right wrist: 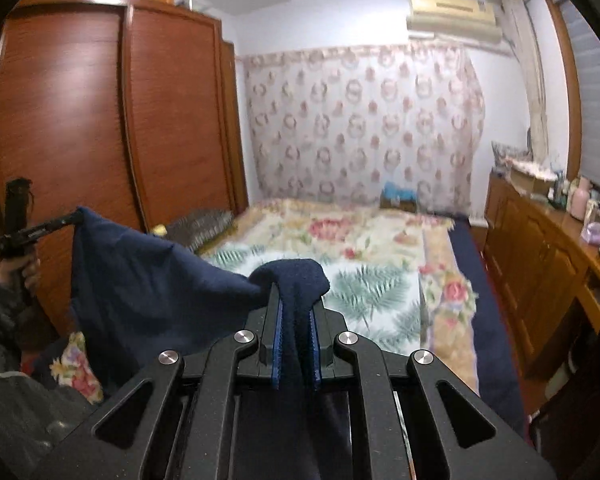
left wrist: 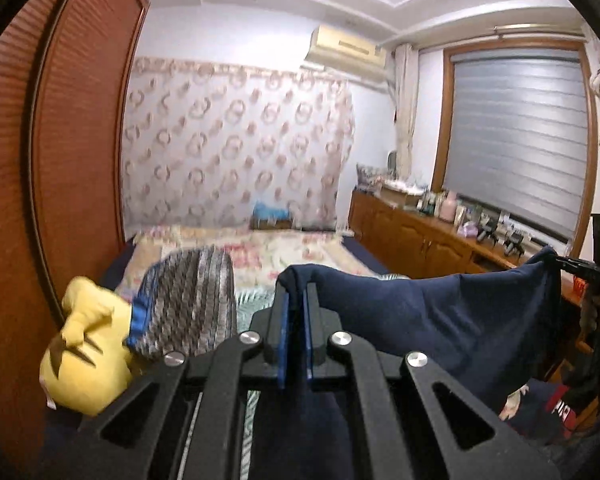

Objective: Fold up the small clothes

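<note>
Left gripper (left wrist: 296,292), black with blue pads, clamped tight on one bunched edge of a dark navy soft cloth garment (left wrist: 440,312); right gripper (right wrist: 296,300), same build, pinched closed on the opposite edge. Garment stretched in the air between both, sagging in the middle, lifted above a bed with a floral and palm-leaf cover (right wrist: 360,248). Beside the left gripper, a yellow plush toy (left wrist: 84,340) touching a grey striped cushion (left wrist: 192,296). Reddish wooden wardrobe (right wrist: 100,120) alongside the bed.
</note>
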A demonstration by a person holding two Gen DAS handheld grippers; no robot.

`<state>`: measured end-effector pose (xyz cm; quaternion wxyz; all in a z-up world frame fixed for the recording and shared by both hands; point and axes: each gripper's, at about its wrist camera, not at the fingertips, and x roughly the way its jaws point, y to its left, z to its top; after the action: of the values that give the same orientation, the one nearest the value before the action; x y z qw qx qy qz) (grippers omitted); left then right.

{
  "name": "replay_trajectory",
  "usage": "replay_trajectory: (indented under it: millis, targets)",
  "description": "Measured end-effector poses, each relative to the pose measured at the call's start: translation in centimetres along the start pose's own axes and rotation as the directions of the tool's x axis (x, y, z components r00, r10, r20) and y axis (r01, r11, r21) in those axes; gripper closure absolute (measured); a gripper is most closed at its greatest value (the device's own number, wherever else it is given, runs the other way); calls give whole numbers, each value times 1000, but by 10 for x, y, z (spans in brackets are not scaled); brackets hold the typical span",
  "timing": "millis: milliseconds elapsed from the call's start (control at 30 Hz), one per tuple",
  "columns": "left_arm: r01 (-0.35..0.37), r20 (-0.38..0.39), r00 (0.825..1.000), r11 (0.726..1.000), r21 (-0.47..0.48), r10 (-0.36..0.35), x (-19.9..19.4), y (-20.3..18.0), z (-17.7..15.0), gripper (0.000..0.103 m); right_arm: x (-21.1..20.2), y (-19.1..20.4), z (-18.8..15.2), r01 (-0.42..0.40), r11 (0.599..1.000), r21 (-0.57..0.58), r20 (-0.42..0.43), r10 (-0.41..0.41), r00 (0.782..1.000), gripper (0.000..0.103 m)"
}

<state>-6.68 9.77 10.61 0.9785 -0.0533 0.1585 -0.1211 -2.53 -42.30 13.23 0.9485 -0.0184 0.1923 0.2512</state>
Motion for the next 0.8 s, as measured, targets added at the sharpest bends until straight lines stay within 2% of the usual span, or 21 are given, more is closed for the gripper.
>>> replay_trajectory:
  millis: [167, 567, 733, 800]
  targets:
    - [-4, 73, 997, 999, 41, 1, -20, -5, 33, 101, -29, 7, 35, 15, 1000, -23, 95, -13, 995, 95]
    - [-10, 208, 978, 989, 150, -22, -44, -24, 111, 101, -70, 10, 103, 108, 993, -53, 188, -97, 977, 95]
    - [-14, 217, 976, 986, 168, -23, -29, -25, 133, 101, -66, 0, 120, 148, 986, -71, 186, -133, 974, 95]
    - [-12, 192, 981, 986, 167, -21, -6, -22, 136, 101, -45, -11, 121, 169, 983, -71, 151, -157, 976, 95]
